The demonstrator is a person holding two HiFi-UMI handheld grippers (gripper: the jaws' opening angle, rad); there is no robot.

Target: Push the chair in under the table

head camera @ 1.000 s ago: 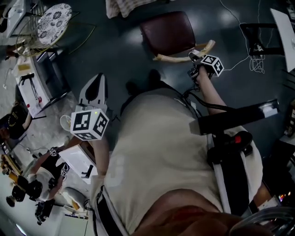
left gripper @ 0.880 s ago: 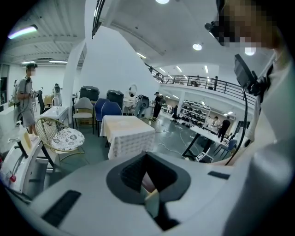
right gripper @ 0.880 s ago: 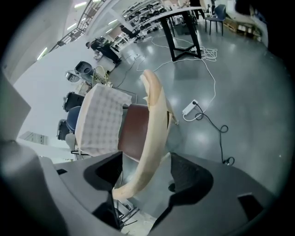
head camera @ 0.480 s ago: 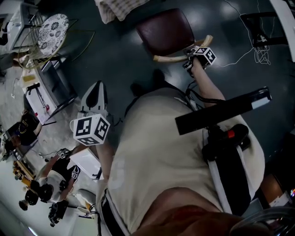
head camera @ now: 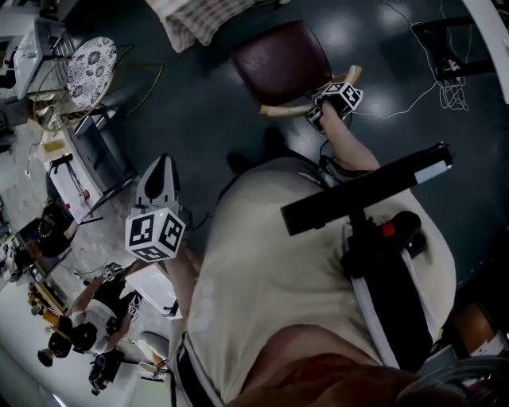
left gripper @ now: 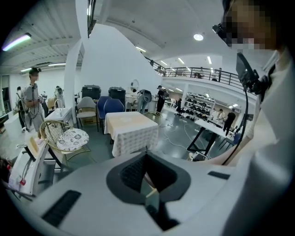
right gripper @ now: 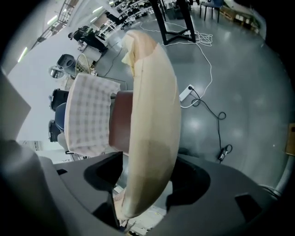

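Right gripper: my right gripper [right gripper: 147, 184] pinches the chair's pale wooden backrest rail [right gripper: 152, 106], which fills the gap between the jaws and curves up away from the camera.
Left gripper: my left gripper [left gripper: 146, 154] has its jaws pressed together with nothing between them; it is held out at my left side, well apart from the chair.
Chair: the chair [head camera: 282, 60] stands on the dark floor [head camera: 207, 103] just ahead of me, its maroon seat [right gripper: 120, 120] on the far side of the rail, toward the table.
Table: the surface it belongs to, a table [head camera: 195, 20] under a checked cloth [right gripper: 87, 115], sits at the top edge of the head view. A strip of floor shows between the seat's far edge and the hanging cloth there, so the seat is near the table but I do not see it underneath.
Right arm: my forearm [head camera: 350, 151] reaches forward to the rail, with the marker cube [head camera: 343, 95] on top of the gripper.
Around: a wicker chair with a patterned cushion [head camera: 89, 62] stands off to the left, and a white cable [head camera: 413, 99] trails over the floor to the right of the chair.
Background: the left gripper view shows a person standing [left gripper: 31, 103] at the far left of the hall.
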